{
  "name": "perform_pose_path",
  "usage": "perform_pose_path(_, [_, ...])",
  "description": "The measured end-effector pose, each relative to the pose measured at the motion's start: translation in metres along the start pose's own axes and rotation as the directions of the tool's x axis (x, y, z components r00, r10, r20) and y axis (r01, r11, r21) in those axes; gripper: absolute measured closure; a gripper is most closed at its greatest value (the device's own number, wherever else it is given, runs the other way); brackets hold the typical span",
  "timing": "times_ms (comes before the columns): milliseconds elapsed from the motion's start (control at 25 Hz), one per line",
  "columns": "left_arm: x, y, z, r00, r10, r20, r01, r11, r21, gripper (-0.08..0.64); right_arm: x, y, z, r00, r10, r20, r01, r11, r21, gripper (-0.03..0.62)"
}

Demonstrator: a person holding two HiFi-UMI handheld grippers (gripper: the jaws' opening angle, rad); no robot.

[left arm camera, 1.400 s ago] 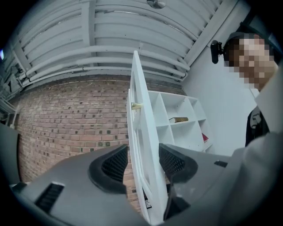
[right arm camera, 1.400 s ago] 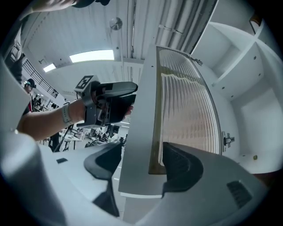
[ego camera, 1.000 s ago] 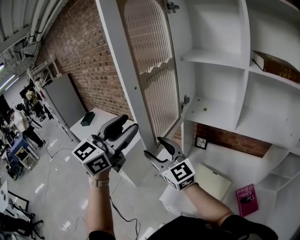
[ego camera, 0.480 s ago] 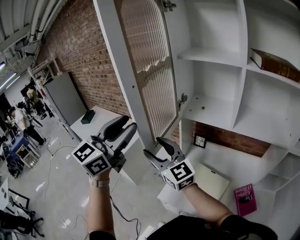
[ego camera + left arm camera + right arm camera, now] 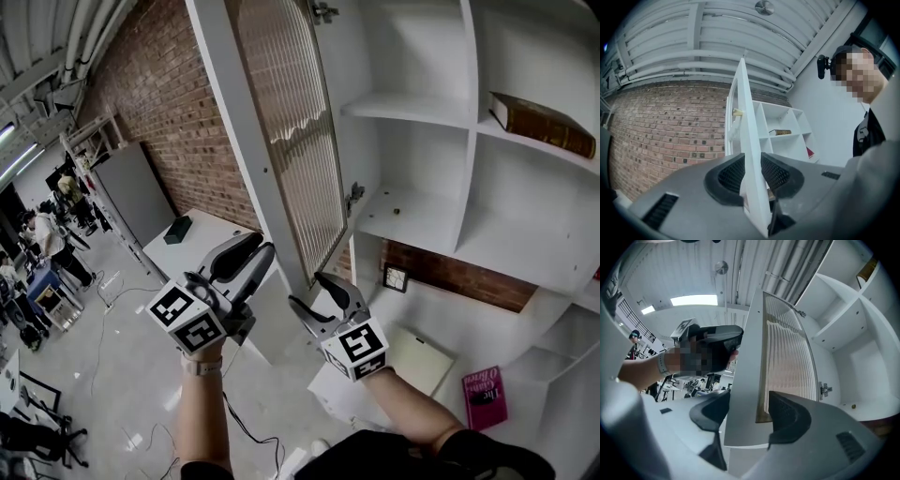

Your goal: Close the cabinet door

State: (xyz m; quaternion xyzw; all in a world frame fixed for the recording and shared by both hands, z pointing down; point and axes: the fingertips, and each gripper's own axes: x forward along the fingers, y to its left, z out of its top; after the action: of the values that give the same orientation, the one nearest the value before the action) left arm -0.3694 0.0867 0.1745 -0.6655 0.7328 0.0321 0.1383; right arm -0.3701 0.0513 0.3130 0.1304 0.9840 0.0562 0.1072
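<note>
The cabinet door [image 5: 272,141], a white frame round ribbed glass, stands open at a wide angle to the white shelf cabinet [image 5: 466,122]. My left gripper [image 5: 260,247] straddles the door's free edge [image 5: 749,140]. Its jaws are closing, and the pads [image 5: 729,174] sit close against both faces of the edge. My right gripper [image 5: 307,289] is just to the right, at the door's lower corner [image 5: 750,380]. It stands wide open, with that corner between its jaws [image 5: 749,420].
A brown book [image 5: 542,124] lies on an upper shelf. A pink book [image 5: 485,397], a cream pad [image 5: 412,356] and a small framed square [image 5: 395,278] lie on the counter below. Door hinges [image 5: 354,197] are on the cabinet's left wall. A brick wall [image 5: 178,122] stands behind the door. People [image 5: 47,244] stand far left.
The left jaws have narrowed around the door's edge. Both grippers and the door have shifted a little toward the cabinet. The right jaws look unchanged.
</note>
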Motion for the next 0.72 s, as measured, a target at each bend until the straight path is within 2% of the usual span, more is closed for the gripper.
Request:
perform_pose_path(400, [0.024,-0.042,-0.001,0.999,-0.035,0.035,0.035,0.999,-0.021,0.474,-0.043,-0.016,0.007,1.0,-0.012,0.008,0.012,1.0,0.003,0.333])
perform_pose_path(720, [0.049,-0.066,-0.005,0.994,-0.079,0.072,0.083,0.995,-0.05,0.474,-0.071,-0.027,0.009,1.0,0.004,0.022,-0.005,1.0,0.009,0.413])
